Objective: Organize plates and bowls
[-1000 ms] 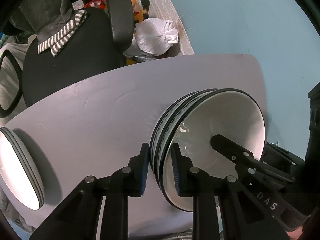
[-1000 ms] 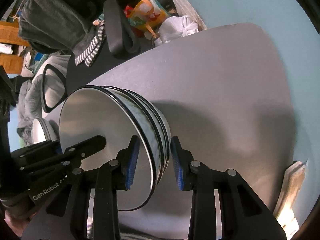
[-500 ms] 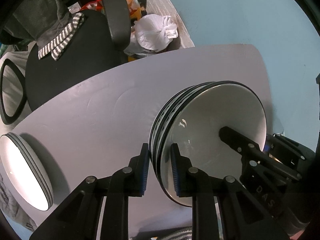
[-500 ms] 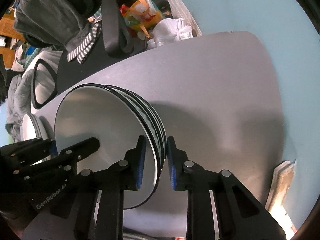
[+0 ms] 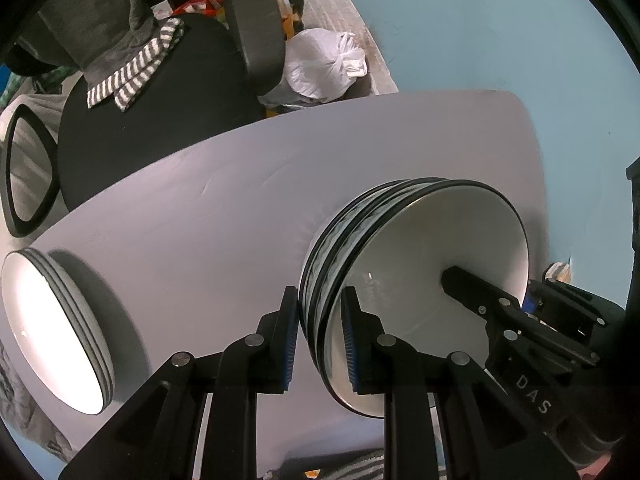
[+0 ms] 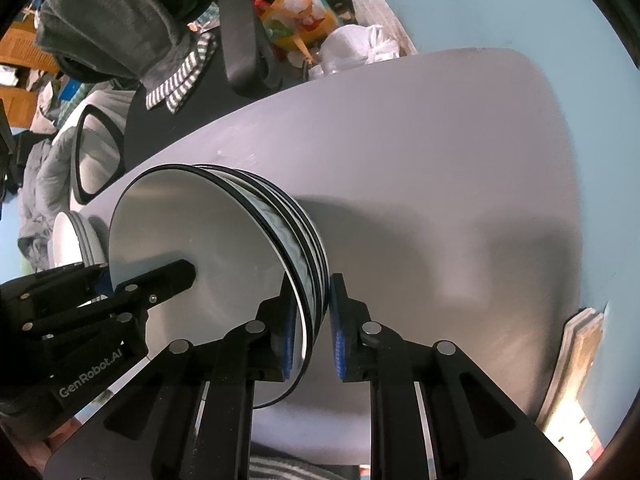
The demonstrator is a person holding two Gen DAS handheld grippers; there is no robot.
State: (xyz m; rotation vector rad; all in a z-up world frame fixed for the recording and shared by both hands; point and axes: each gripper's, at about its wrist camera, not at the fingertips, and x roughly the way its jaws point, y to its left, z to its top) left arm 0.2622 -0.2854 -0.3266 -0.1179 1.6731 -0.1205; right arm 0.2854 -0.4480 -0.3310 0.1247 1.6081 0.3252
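A stack of white bowls with black rims sits on the pale table. My left gripper is shut on the stack's near rim. My right gripper is shut on the rim of the same bowl stack from the opposite side; it also shows in the left wrist view. The left gripper shows at the left of the right wrist view. A stack of white plates lies at the table's left end, apart from both grippers, and shows small in the right wrist view.
A black office chair with a striped cloth stands behind the table. A white tied bag sits by the blue wall. A flat board lies past the table's right edge.
My right gripper has closed from open onto the bowl stack's rim. Both views have shifted slightly; the bowl stack appears a little higher above the table.
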